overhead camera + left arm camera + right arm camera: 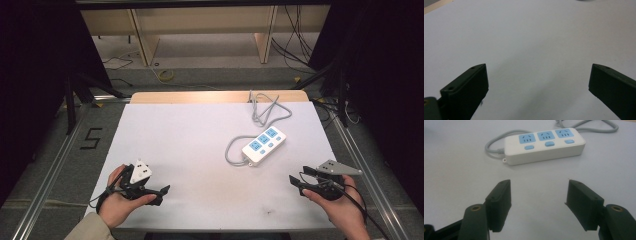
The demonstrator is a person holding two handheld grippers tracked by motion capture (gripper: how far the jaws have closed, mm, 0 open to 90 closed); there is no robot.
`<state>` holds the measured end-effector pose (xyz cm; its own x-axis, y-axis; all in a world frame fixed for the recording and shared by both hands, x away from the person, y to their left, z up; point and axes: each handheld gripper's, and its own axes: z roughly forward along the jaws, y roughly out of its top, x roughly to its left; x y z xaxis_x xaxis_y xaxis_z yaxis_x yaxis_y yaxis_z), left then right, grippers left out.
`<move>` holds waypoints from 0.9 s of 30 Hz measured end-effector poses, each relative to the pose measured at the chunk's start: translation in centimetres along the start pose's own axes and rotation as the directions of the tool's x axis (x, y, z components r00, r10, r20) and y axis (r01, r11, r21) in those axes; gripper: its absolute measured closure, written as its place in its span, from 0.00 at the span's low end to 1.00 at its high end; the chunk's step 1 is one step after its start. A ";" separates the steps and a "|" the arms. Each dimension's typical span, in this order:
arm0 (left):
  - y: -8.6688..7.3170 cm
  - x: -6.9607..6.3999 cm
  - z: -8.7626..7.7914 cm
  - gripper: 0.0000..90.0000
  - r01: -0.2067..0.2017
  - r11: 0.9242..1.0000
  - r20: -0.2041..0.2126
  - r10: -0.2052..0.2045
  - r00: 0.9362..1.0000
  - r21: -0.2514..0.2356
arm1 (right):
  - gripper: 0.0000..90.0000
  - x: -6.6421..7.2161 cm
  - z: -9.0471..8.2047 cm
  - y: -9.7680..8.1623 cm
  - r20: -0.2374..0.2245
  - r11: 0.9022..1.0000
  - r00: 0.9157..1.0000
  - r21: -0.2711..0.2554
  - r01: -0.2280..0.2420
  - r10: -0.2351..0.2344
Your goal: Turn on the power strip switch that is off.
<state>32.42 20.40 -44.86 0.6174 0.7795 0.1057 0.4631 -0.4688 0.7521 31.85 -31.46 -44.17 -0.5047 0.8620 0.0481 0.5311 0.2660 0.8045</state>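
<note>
The power strip (263, 144) is white, with three blue sockets and three blue switches. It lies flat, face up, right of centre in the high view, turned diagonally. Its grey cord (235, 147) leaves the lower-left end, loops, and snakes toward the top edge.

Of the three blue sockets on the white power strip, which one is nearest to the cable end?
The blue socket at the left in the right gripper view; the grey cable leaves the white power strip beside it.

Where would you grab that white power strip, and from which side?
Grip the power strip across its narrow width, mid-body, coming from above with the open right gripper, which is nearest. It lies flat, and its long straight sides suit the jaws; avoid the cable end.
</note>
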 end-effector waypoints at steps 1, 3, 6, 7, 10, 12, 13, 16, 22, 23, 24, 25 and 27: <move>0.0 0.0 0.0 0.04 0.000 1.000 0.000 0.000 1.000 0.006 | 0.44 0.0 0.0 0.0 0.003 1.000 1.000 0.004 0.003 -0.003; -0.1 0.0 0.1 0.05 0.011 1.000 0.004 -0.011 1.000 0.015 | 0.48 -0.1 0.0 0.1 0.008 1.000 1.000 0.011 0.007 -0.007; -0.1 0.0 0.0 0.05 0.014 1.000 0.010 -0.015 1.000 0.018 | 0.52 0.0 0.0 0.3 0.010 1.000 1.000 0.014 0.004 -0.004; -0.1 0.0 0.1 0.05 0.015 1.000 0.010 -0.015 1.000 0.014 | 0.54 0.0 0.0 0.3 0.010 1.000 1.000 0.019 0.010 -0.011; -0.1 0.0 0.1 0.06 0.016 1.000 0.011 -0.016 1.000 0.013 | 0.62 0.0 0.2 0.5 0.010 0.999 1.000 0.029 0.016 -0.016; 0.0 0.0 0.2 0.06 0.012 1.000 0.009 -0.012 1.000 0.017 | 0.69 -0.1 0.3 0.6 0.017 0.999 0.999 0.039 0.027 -0.028; 0.0 0.0 0.2 0.06 0.012 1.000 0.010 -0.012 1.000 0.016 | 0.73 -0.1 0.3 0.7 0.019 0.999 0.999 0.043 0.031 -0.032; 0.0 -0.1 0.2 0.07 0.021 1.000 0.010 -0.021 1.000 0.006 | 0.85 -0.2 0.3 1.0 0.036 0.998 0.999 0.050 0.032 -0.034; 0.0 0.0 0.1 0.07 0.016 1.000 0.008 -0.016 1.000 0.014 | 1.00 -0.4 0.5 1.6 0.067 0.998 0.997 0.057 0.041 -0.044; 0.0 0.0 0.2 0.07 0.019 1.000 0.006 -0.019 1.000 0.010 | 1.00 -0.4 0.6 1.7 0.069 0.997 0.997 0.061 0.040 -0.044; 0.0 0.0 0.1 0.08 0.020 1.000 0.006 -0.020 1.000 0.010 | 1.00 -0.5 0.7 1.8 0.071 0.997 0.996 0.065 0.045 -0.049; 0.0 0.0 0.1 0.08 0.019 1.000 0.006 -0.020 1.000 0.012 | 1.00 -0.5 0.8 1.8 0.072 0.997 0.996 0.067 0.044 -0.049; 0.0 0.0 0.2 0.08 0.021 1.000 0.009 -0.021 1.000 0.012 | 1.00 -0.5 0.9 1.9 0.071 0.996 0.996 0.074 0.055 -0.060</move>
<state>32.49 20.32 -44.99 0.6131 0.7855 0.0845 0.4837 -0.4577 0.7460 33.76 -30.93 -43.19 -0.4861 0.8729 -0.0427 0.5517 0.3444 0.7596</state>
